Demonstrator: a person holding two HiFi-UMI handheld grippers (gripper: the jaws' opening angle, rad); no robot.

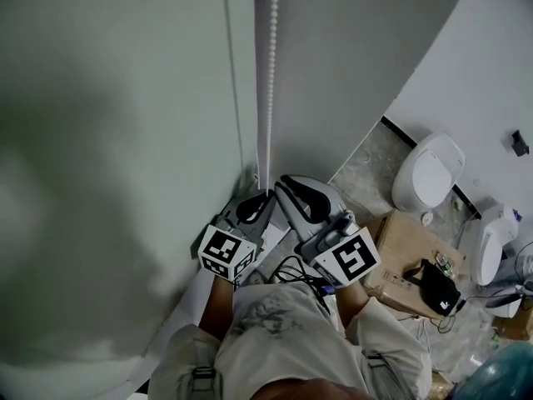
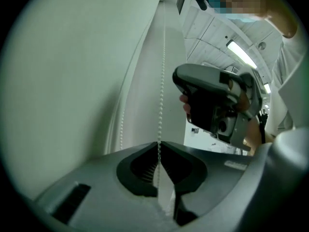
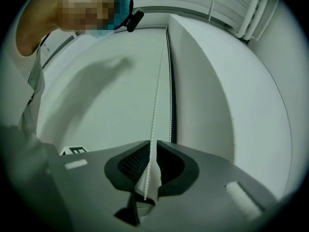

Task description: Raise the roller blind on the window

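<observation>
The fingers (image 2: pixel 140 170) of the left gripper (image 2: pixel 158 145) are pressed together on the bead chain (image 2: pixel 161 91), which enters right at their tips with no gap beside it. The fingers (image 3: pixel 171 166) of the right gripper (image 3: pixel 150 143) stand a little apart with the same chain running down between them. A sliver of space shows at the tips, so these pads do not seem to press on it. In the head view the chain hangs straight down to both grippers, which sit just beside each other close to the wall.

The roller blind (image 1: pixel 117 107), taken to be the pale sheet that fills the left of the head view, reaches down as far as that view shows, and no bare glass appears in any view. The raising therefore looks to be at an early stage. One gripper has a hold on the chain and the other is placed around it. Pulling the chain down, most likely in repeated strokes, is what is left.

No brand or words can be read. The marker cubes (image 1: pixel 226 252) carry only black-and-white square patterns, and the cardboard box (image 1: pixel 408 257) on the floor to the right shows no legible print
</observation>
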